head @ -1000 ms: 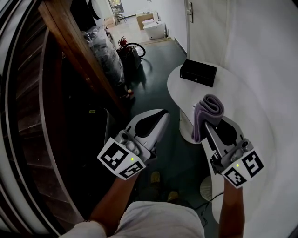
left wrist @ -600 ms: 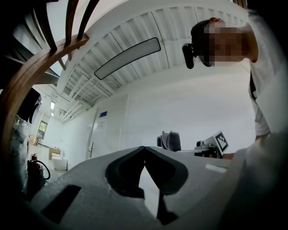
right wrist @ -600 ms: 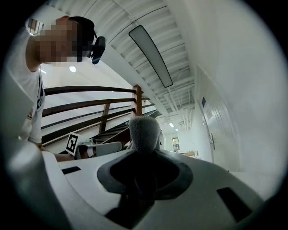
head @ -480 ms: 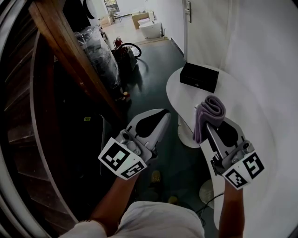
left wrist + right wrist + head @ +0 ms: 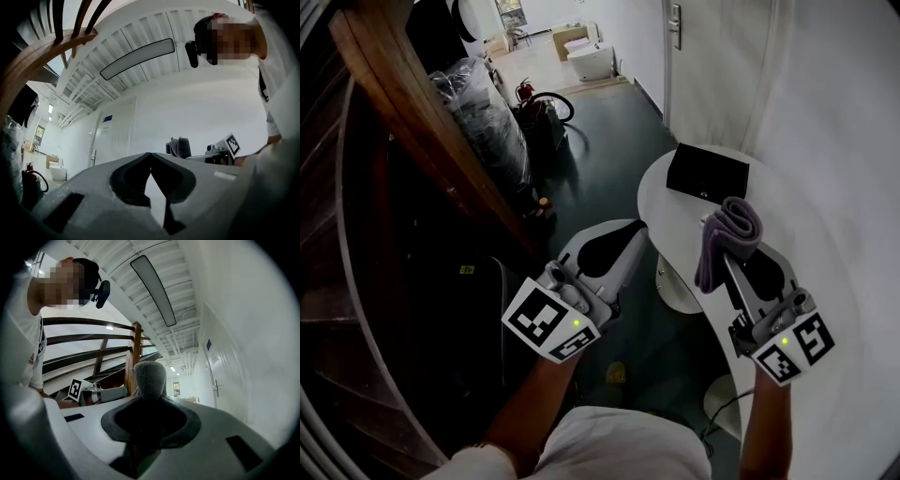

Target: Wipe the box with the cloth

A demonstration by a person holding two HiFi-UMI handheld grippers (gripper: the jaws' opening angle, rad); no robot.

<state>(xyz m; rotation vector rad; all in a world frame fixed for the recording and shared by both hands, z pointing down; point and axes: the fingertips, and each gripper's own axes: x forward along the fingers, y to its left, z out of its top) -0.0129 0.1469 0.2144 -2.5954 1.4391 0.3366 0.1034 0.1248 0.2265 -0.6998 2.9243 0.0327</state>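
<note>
— Any writing here that reads?
— None. The blue sign (image 5: 107, 118) by the far door is too small to read, and the square markers (image 5: 551, 323) carry only black-and-white patterns, no letters or numbers.

- Box (image 5: 707, 172): black, flat, rectangular and closed; it lies flat on the white table (image 5: 673, 230), at 11 o'clock from the cloth and apart from it.
- Cloth (image 5: 729, 232): greyish-purple, folded thick and pinched in the right gripper (image 5: 149, 399), with one end drooping toward 7 o'clock.

A white table (image 5: 670, 223) is seen at two o'clock. A wooden stair rail (image 5: 412, 112) is set at ten, a plastic-wrapped bundle (image 5: 483, 117) just beside it, a white fixture (image 5: 586, 59) at twelve.
</note>
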